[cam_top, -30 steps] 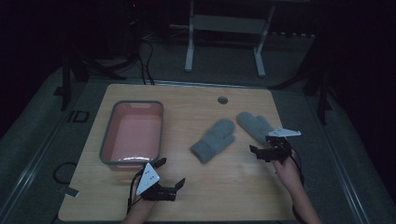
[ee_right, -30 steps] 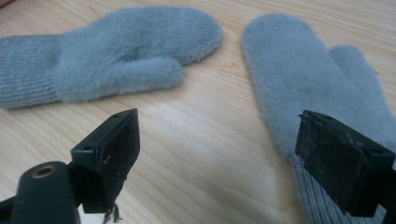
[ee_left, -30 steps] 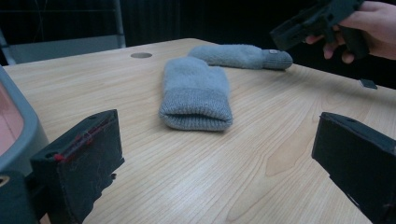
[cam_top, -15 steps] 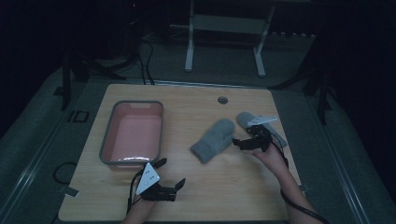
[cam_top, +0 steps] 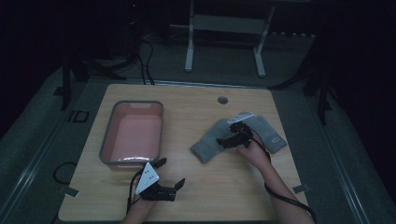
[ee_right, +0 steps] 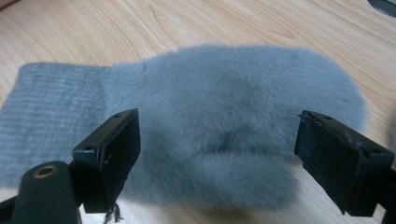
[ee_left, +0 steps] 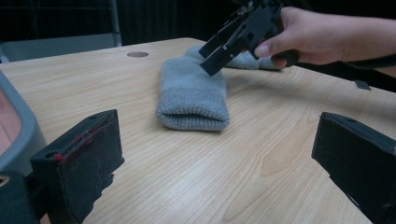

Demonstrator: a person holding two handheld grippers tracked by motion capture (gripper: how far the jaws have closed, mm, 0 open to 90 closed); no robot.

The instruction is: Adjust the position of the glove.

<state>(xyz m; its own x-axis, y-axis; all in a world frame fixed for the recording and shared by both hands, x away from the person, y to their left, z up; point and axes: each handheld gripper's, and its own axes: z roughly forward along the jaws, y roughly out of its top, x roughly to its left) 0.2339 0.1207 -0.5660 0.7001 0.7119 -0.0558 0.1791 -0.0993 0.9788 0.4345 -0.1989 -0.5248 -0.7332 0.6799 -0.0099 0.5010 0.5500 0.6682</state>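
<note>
Right gripper view: right gripper (ee_right: 219,158) spread wide, two square black jaw pads with a worn, scuffed edge and a loose thread on one, poised just above the near mitten (ee_right: 224,126), nothing between the pads yet. Fluffy grey fleece body, rounded at the end, meeting a flat ribbed knit cuff at the left of that view. From the high view, same gripper (cam_top: 232,138) held in the right hand (cam_top: 250,150) over the middle of that mitten (cam_top: 210,142), which lies slantwise right of the table's centre, cuff toward the person. Second mitten (cam_top: 271,133) just beside it on the far right, same grey fleece, with a small pale tag near its cuff; whether the two touch, hard to tell. Left gripper (cam_top: 169,175) parked near the front edge, jaws wide apart and empty, pads blocky and matte with a red mark on one, grey three-cornered plate (cam_top: 147,177) on top, resting low at the wood. Close beside it, a rectangular tub (cam_top: 108,140) with rounded corners, grey rim and smooth pink inside. Underneath all, a light wooden table (cam_top: 201,186) with visible grain, and a small round grommet hole (cam_top: 222,100) toward the far edge. Beyond, dark floor and pale metal frame legs (cam_top: 189,51).
</note>
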